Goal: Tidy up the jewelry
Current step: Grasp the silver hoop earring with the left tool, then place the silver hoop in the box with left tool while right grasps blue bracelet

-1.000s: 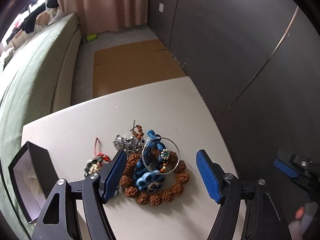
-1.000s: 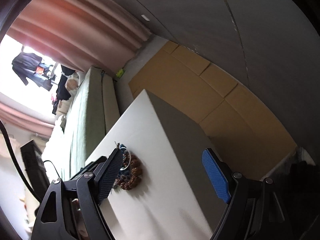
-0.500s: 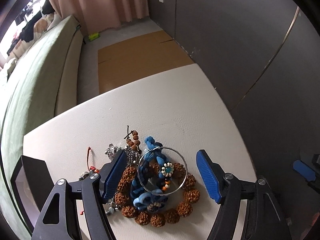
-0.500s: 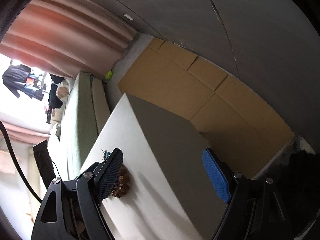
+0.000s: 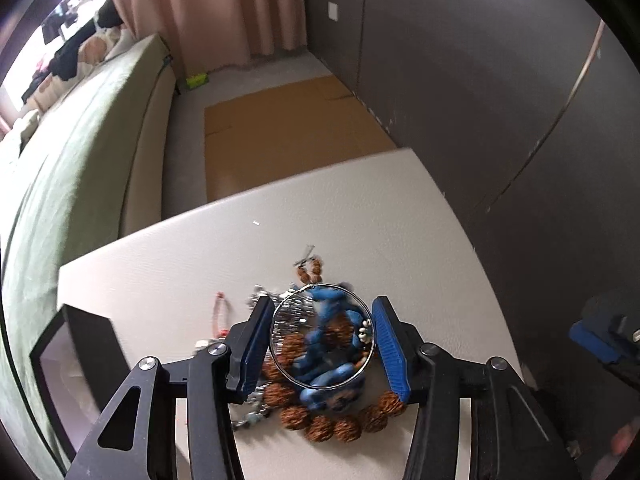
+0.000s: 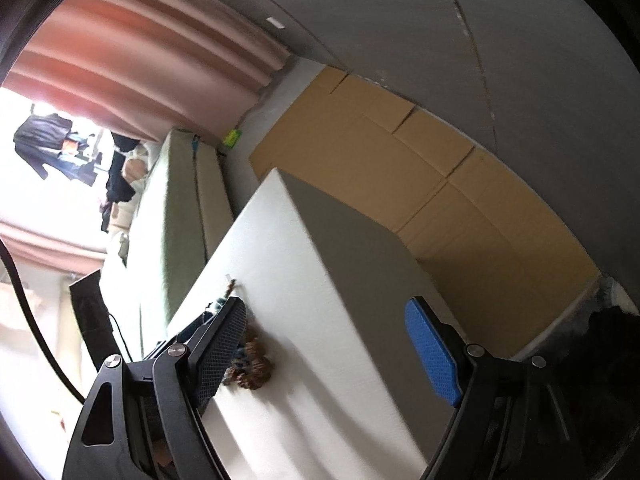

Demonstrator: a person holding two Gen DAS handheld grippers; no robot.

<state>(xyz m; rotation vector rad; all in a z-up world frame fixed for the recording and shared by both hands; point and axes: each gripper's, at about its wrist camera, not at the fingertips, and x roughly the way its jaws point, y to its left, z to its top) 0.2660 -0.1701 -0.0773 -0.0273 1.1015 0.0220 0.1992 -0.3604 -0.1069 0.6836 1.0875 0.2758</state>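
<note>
A pile of jewelry lies on the white table [image 5: 168,272]: a brown bead bracelet [image 5: 332,426], a blue braided piece [image 5: 332,340], a silver chain piece [image 5: 296,308] and a thin silver bangle [image 5: 276,344]. My left gripper [image 5: 322,346] has closed in on the bangle, its blue pads [image 5: 390,352] touching the ring's two sides. My right gripper [image 6: 332,352] is open and empty at the table's right edge; the pile [image 6: 252,368] shows beside its left finger.
A black open box [image 5: 80,364] stands at the table's left front. A green sofa [image 5: 80,152] runs along the left. Flat cardboard [image 5: 288,132] lies on the floor beyond the table. A dark wall [image 5: 480,80] is at the right.
My left gripper moved down onto the pile and its jaws narrowed from wide open until they touch the silver bangle. The right gripper's view shifted slightly; it stayed open.
</note>
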